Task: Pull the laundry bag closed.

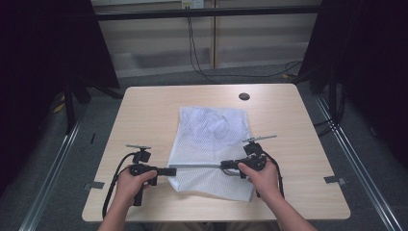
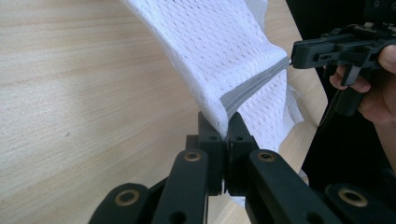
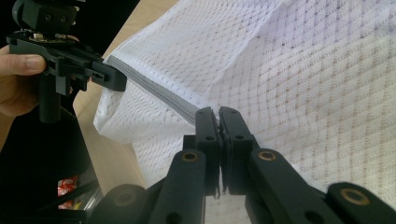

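Observation:
A white mesh laundry bag [image 1: 211, 144] lies on the wooden table [image 1: 144, 110], with pale clothing showing through its far half. Its grey zipper band [image 1: 197, 166] is stretched taut and lifted between both grippers near the table's front. My left gripper [image 1: 171, 171] is shut on the band's left end [image 2: 227, 107], with the mesh [image 2: 210, 42] rising away from its jaws. My right gripper [image 1: 224, 166] is shut on the band's right end [image 3: 205, 112]. In the right gripper view the mesh [image 3: 317, 93] spreads beyond the jaws and the other gripper [image 3: 116, 80] clamps the band's far end.
A dark round cable hole [image 1: 244, 96] sits near the table's far edge. Black curtains and frame rails stand on both sides, and cables hang behind the table. Bare tabletop [image 1: 308, 144] lies left and right of the bag.

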Demonstrator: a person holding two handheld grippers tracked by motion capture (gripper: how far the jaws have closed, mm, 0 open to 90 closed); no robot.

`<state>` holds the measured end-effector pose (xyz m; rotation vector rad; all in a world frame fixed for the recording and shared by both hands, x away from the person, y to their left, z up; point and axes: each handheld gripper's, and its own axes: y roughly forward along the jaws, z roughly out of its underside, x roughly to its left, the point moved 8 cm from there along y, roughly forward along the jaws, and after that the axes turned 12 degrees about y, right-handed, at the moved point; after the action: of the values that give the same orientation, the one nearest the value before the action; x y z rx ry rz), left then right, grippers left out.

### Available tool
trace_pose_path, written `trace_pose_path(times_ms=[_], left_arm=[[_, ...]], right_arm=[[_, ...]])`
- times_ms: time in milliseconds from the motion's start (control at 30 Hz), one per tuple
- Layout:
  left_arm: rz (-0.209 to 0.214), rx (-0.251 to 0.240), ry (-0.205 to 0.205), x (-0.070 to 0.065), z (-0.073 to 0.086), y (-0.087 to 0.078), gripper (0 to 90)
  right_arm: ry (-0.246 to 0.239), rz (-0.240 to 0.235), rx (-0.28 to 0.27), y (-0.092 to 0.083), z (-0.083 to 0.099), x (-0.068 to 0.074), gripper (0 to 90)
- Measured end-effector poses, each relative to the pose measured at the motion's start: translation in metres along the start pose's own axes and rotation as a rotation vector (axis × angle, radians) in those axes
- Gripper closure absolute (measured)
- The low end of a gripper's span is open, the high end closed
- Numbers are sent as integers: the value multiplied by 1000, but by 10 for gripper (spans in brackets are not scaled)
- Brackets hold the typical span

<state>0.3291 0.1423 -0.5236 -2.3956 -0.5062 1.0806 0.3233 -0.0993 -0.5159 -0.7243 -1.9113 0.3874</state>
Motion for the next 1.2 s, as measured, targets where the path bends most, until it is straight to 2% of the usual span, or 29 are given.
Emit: trace_pose_path(times_ms=[67,167,267,300,433,600,767,933,967,1000,1200], left_arm=[[0,3,16,1,0,-1,885],[-1,3,3,0,0,-1,885],[0,6,17,1,0,-1,885],[1,1,1,0,0,-1,885],[-6,3,20,2,0,-2,885],[-1,9,12,0,1,0,885],[-13,16,34,1,2,0,885],[-13,-3,-6,1,4,-2,885],[-13,-3,-6,1,4,-2,885],[-11,-3,12,2,3,-3,885],[-17,2,13,4,5,-5,885]], right_arm=[[-1,-4,1,0,0,0,869],[-3,-4,1,0,0,0,869],[-2,-6,1,0,0,1,870],[0,-8,2,-1,0,1,870],[5,-11,-1,-3,0,0,870],[2,-4,-3,-5,0,-2,869],[-4,2,1,-7,0,-4,870],[-2,2,1,-10,-1,-5,870],[-2,2,1,-10,-1,-5,870],[-3,2,-2,-11,-2,-6,870],[3,5,-8,-17,-3,-8,870]])
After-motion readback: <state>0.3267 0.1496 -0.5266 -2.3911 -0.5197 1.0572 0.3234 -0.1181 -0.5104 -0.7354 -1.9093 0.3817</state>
